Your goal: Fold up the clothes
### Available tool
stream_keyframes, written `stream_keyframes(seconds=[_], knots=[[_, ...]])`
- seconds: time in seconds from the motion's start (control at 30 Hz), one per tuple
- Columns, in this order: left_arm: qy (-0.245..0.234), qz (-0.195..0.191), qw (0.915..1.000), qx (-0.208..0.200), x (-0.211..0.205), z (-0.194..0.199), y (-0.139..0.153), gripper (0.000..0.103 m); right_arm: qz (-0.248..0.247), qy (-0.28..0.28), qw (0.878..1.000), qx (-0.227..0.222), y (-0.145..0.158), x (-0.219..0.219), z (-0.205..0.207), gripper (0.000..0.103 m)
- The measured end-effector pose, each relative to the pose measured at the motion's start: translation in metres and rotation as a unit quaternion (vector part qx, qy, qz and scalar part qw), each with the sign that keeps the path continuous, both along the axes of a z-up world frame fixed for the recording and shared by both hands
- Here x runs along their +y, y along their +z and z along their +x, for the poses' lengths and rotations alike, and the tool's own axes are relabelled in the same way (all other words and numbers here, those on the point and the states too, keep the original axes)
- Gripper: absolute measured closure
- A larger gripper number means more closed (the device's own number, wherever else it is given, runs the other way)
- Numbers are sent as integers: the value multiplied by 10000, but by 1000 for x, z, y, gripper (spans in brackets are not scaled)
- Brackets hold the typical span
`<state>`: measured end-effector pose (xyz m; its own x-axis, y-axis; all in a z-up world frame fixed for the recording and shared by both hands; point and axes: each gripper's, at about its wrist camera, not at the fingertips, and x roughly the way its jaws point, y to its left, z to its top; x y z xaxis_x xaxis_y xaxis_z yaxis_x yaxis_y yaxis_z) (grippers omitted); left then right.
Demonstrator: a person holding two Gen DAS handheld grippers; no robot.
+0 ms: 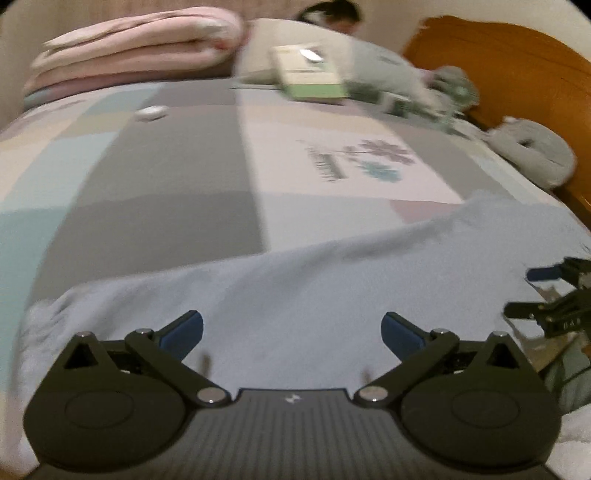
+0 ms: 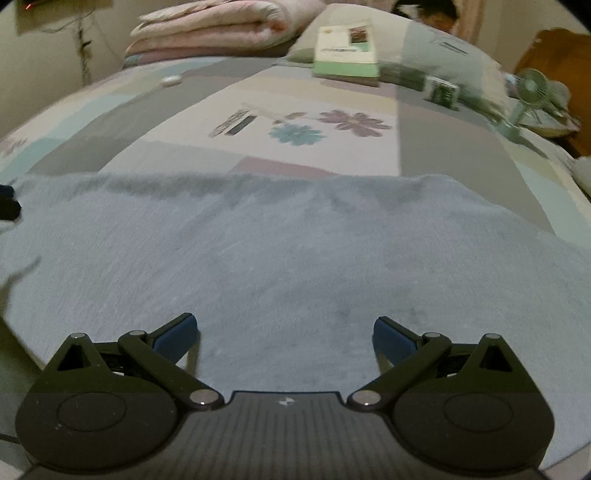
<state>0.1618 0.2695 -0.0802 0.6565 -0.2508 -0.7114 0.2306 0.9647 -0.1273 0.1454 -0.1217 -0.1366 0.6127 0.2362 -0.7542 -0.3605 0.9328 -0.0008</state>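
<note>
A pale blue garment (image 1: 314,280) lies spread flat across the near part of the bed, and it fills the middle of the right wrist view as the same garment (image 2: 295,258). My left gripper (image 1: 291,330) hovers over its near edge with jaws wide apart and nothing between the blue pads. My right gripper (image 2: 285,334) is likewise open above the cloth, empty. In the left wrist view the right gripper (image 1: 532,291) shows at the right edge, open over the garment. A dark tip of the left gripper (image 2: 9,203) peeks in at the left edge of the right wrist view.
The bed has a patchwork cover (image 1: 166,192) with a flower print (image 2: 332,125). At the far end lie a folded pink quilt (image 2: 221,26), a pillow (image 2: 443,55), a green and white box (image 2: 347,51), a small fan (image 2: 528,92) and a small white object (image 1: 149,112). A wooden headboard (image 1: 517,66) stands at right.
</note>
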Motion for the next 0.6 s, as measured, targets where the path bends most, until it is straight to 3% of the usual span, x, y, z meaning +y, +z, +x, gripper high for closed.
stream_keyframes(seconds=[0.17, 0.27, 0.33, 0.47, 0.6], knots=[[-179, -255, 9984, 476, -11, 47, -30, 1, 43, -324, 9995, 23, 0, -21, 6, 0], [-23, -250, 9993, 261, -4, 57, -27, 1, 0, -493, 9988, 70, -3, -32, 8, 0], [243, -202, 9990, 325, -1, 62, -23, 1, 36, -582, 9983, 21, -1, -40, 8, 0], [207, 335, 9991, 129, -15, 38, -8, 1, 66, -666, 9976, -174, 9, -53, 7, 0], [48, 664, 9977, 104, -27, 5, -13, 1, -100, -718, 9974, -8, -2, -58, 11, 0]])
